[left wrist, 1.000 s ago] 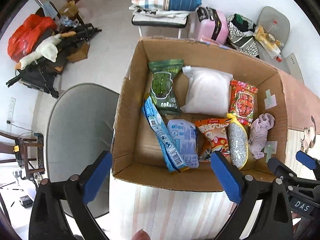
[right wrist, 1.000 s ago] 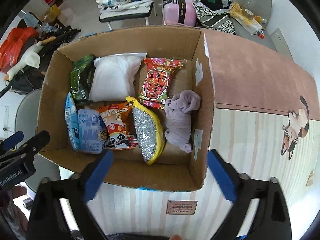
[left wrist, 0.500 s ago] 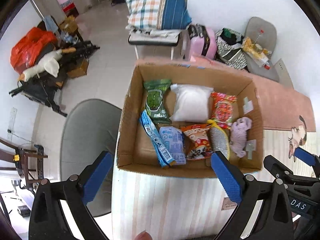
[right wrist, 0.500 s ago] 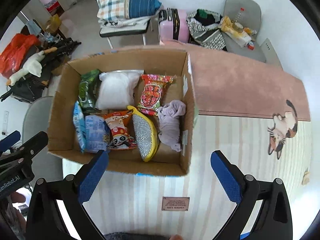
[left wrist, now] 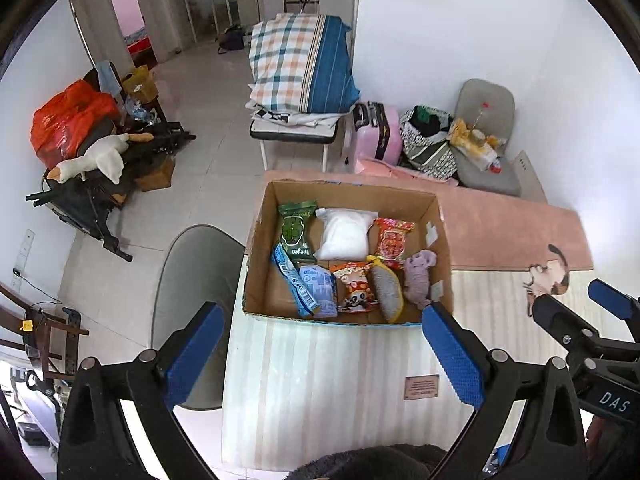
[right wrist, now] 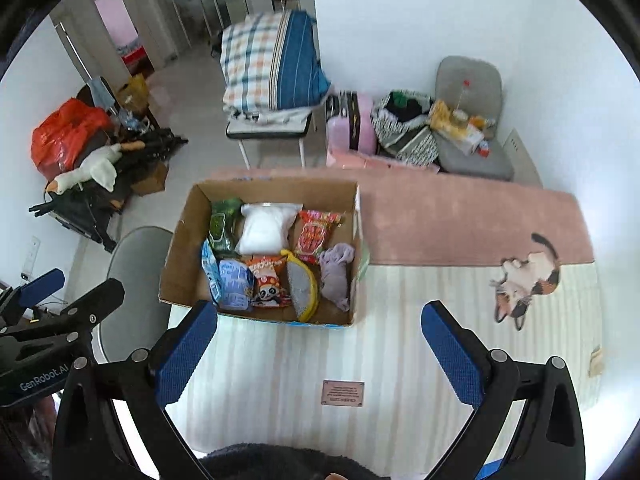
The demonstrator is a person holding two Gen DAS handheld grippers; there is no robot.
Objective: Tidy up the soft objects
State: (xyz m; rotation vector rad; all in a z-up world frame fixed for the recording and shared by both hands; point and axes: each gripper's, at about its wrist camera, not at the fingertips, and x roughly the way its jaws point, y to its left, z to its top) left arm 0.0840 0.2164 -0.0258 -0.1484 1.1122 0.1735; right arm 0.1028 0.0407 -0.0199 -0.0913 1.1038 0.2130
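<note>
An open cardboard box (left wrist: pixel 438 216) (right wrist: pixel 180 236) stands on the striped table mat. In it lie a green snack bag (left wrist: pixel 295 232), a white soft bag (left wrist: pixel 345 233) (right wrist: pixel 266 227), a red snack bag (left wrist: pixel 391 242) (right wrist: pixel 316 236), a blue packet (left wrist: pixel 296 286), an orange panda snack bag (left wrist: pixel 354 286) (right wrist: pixel 267 284), a yellow-rimmed scouring sponge (left wrist: pixel 387 292) (right wrist: pixel 303 284) and a lilac cloth (left wrist: pixel 418 276) (right wrist: pixel 336 270). My left gripper (left wrist: pixel 320 354) and right gripper (right wrist: pixel 320 354) are both open and empty, held high and back from the box.
The mat (right wrist: pixel 400 320) has a cat picture (right wrist: pixel 524 280) at the right. A grey chair (left wrist: pixel 192 288) stands left of the table. On the floor behind are a bench with a plaid pillow (left wrist: pixel 300 68), a pink suitcase (left wrist: pixel 376 132) and a cluttered rack (left wrist: pixel 100 160).
Both grippers have pulled up and back from the box, so it looks smaller and farther. The box contents have not moved. Both stay open.
</note>
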